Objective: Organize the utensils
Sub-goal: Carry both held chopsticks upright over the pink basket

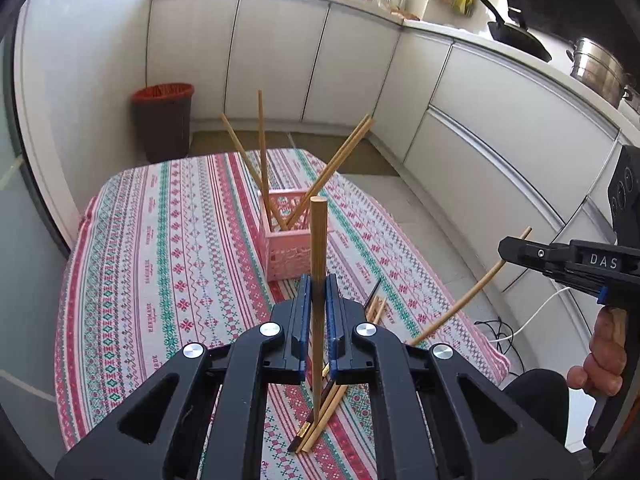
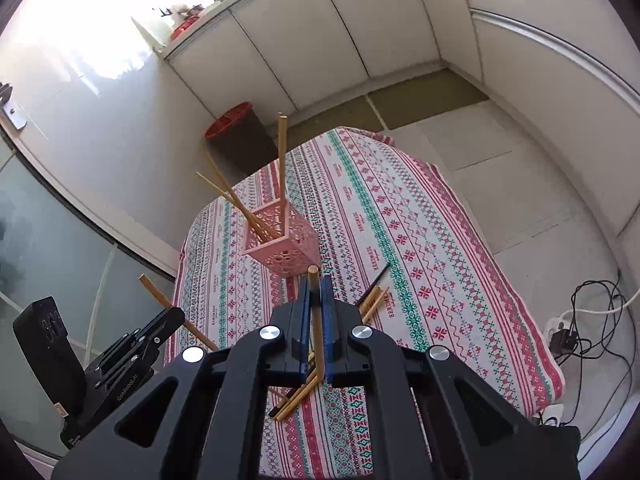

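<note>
Wooden chopstick (image 1: 319, 248) stands upright, pinched between the blue pads of the left claw (image 1: 319, 284); the right claw (image 2: 316, 290) likewise pinches a second chopstick (image 2: 313, 276) that pokes up past its tips. Just beyond both claws, on the patterned cloth of the surface (image 1: 168, 248), a pink lattice basket (image 1: 286, 248) holds four more chopsticks leaning outward. Loose chopsticks (image 1: 320, 428) lie on the cloth below the claws. A brown bin (image 1: 162, 120) stands on the floor beyond.
</note>
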Available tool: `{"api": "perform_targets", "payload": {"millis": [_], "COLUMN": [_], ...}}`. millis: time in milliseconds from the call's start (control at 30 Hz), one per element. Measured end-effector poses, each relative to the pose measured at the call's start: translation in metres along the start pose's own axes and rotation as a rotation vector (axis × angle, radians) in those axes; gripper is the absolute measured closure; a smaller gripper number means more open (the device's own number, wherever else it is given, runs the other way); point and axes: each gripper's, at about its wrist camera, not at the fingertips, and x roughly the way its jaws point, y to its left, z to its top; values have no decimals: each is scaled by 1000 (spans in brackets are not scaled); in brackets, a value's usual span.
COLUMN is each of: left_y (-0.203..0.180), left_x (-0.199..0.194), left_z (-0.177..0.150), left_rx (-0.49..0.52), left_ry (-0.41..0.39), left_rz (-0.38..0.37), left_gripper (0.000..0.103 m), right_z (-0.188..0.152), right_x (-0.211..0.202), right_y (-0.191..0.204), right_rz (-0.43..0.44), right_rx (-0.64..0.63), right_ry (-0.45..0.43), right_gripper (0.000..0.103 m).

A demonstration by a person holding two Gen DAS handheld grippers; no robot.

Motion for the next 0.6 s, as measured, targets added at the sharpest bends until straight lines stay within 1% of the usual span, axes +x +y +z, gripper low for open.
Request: {"api": "perform_targets", "payload": {"millis": [167, 300, 400, 500, 600], "left_y": [-5, -6, -4, -2, -1], "left_x": [-22, -33, -39, -42, -41], "left_z": [20, 46, 70, 95, 119], "left_rx": [18, 16, 9, 0, -13], "left_ry": [-39, -75, -121, -181, -237], "left_rz": [12, 24, 50, 62, 74], "left_gripper": [97, 97, 97, 97, 97], "right_z": [20, 44, 64, 84, 102], "right_x": [-22, -36, -45, -54, -55], "right_y": [21, 34, 44, 57, 66], "right_rz": [33, 48, 63, 73, 70], "right_rx": [-47, -71, -80, -103, -119], "right_ry": [-32, -59, -88, -138, -177], "right_gripper": [98, 98, 98, 98, 98]}}
